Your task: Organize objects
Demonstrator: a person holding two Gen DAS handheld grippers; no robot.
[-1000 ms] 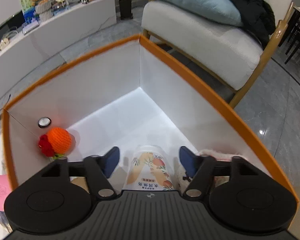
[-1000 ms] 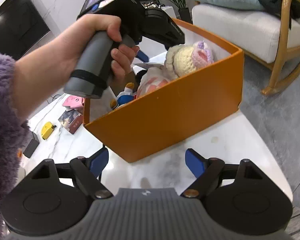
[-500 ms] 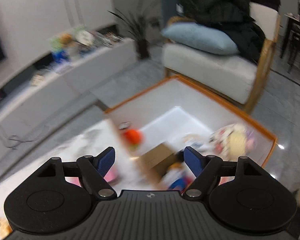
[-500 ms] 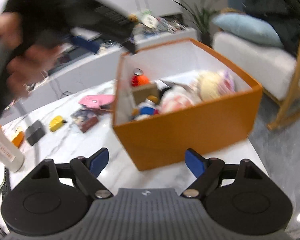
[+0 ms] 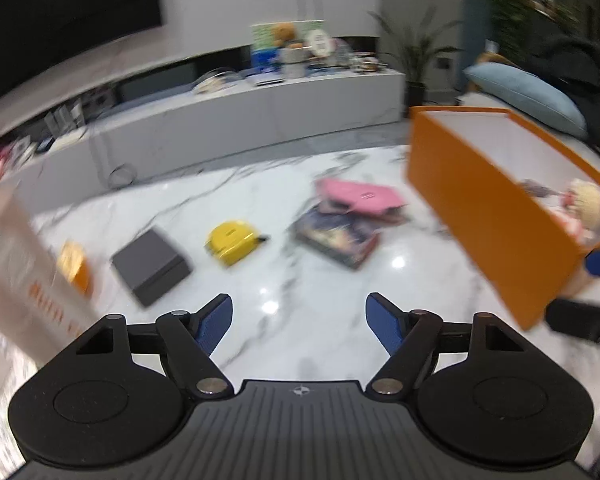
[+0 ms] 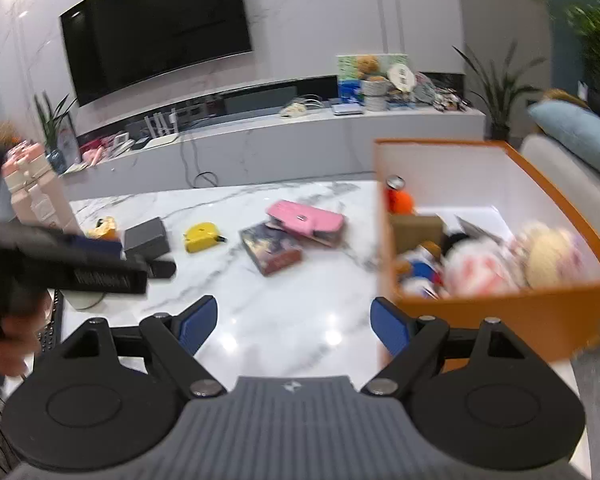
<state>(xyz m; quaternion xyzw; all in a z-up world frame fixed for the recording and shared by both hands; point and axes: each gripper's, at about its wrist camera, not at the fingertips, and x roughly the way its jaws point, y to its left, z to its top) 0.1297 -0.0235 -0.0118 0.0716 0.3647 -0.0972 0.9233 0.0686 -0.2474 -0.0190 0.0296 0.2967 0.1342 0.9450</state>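
Observation:
An orange box [image 6: 500,312] with white inner walls stands on the right of the marble table [image 6: 284,320]. It holds soft toys, among them a cream plush doll [image 6: 548,256] and an orange knitted ball [image 6: 400,202]. Left of the box lie a pink wallet [image 5: 360,194], a dark book [image 5: 334,236], a yellow tape measure [image 5: 232,240] and a dark grey box [image 5: 150,266]. My left gripper [image 5: 299,320] hovers over bare table in front of these; its jaws are closing with nothing between them. My right gripper [image 6: 294,320] is open and empty, near the box's front left corner.
A tall white bottle [image 5: 20,264], blurred, stands close at the left, with a small orange item [image 5: 74,266] beside it. A hand [image 6: 8,344] holds the left tool at the left edge. Behind the table runs a long white TV console [image 6: 300,140]; an armchair cushion [image 6: 580,144] lies beyond the box.
My left gripper came out of the orange box without the printed cup it had between its fingers, and swung left over the table. The right gripper's view rolled and now looks into the box.

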